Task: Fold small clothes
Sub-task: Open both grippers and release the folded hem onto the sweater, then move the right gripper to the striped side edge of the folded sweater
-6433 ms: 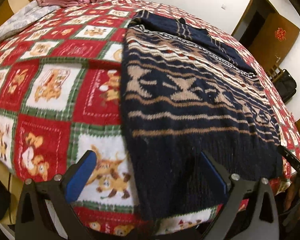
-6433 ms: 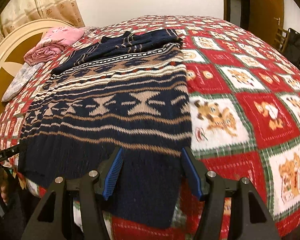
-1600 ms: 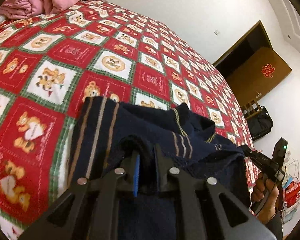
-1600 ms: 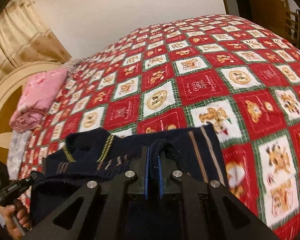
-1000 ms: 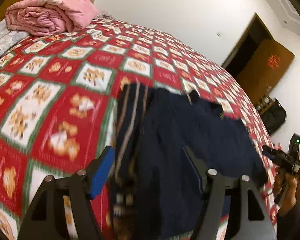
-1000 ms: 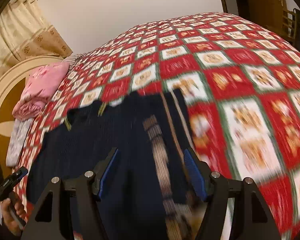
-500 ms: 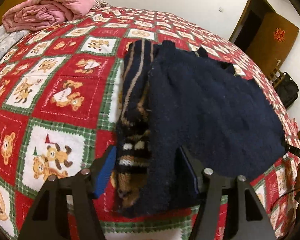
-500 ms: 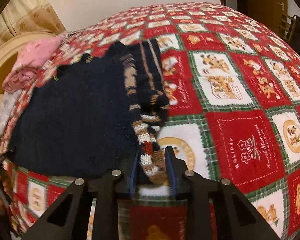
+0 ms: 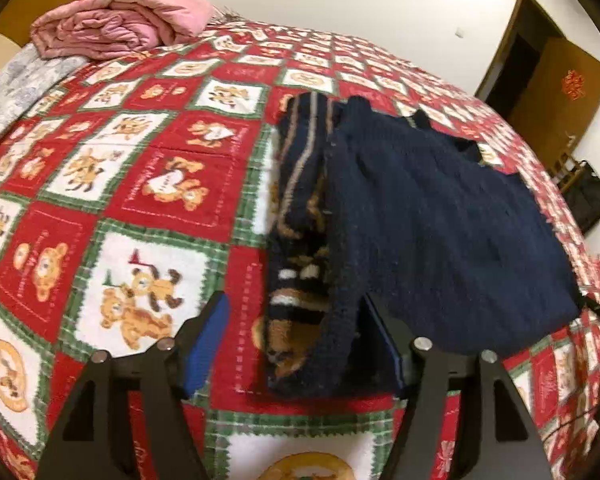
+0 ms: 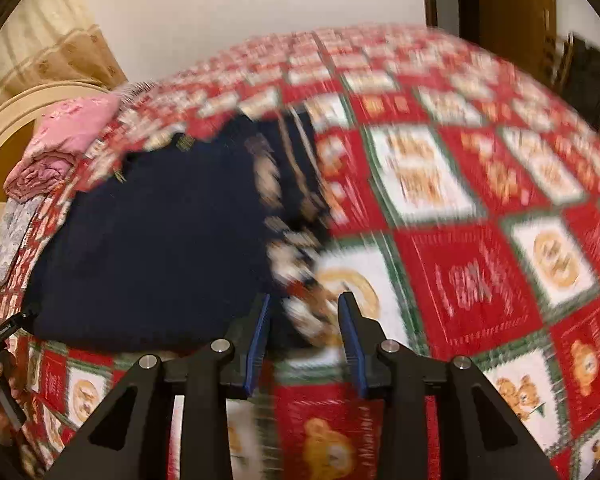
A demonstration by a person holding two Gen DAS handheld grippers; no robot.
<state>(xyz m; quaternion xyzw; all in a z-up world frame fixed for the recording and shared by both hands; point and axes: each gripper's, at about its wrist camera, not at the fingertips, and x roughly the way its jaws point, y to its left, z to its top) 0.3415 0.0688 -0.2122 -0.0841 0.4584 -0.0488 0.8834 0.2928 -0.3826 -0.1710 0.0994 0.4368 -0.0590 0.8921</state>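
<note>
Blur smears sweater [image 10: 152,248] between opening right tongs [image 10: 303,332]; left tongs [image 9: 296,344] apart.

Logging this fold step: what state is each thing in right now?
Sweater: folded over, lying on bedspread.
Left gripper: open, astride the sweater's near corner.
Right gripper: jaws opening, sweater edge between them, not pinched.
Pink quilt: folded.
Door: open.

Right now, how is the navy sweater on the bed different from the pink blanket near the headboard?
The navy sweater lies spread low and broad near the bed's front edge, while the pink blanket sits far back as a thick rolled bundle. The sweater is dark knit with tan and white patterned bands showing along one side; the blanket is pale pink without such bands. Both are folded and rest on the red bear-print bedspread.
</note>
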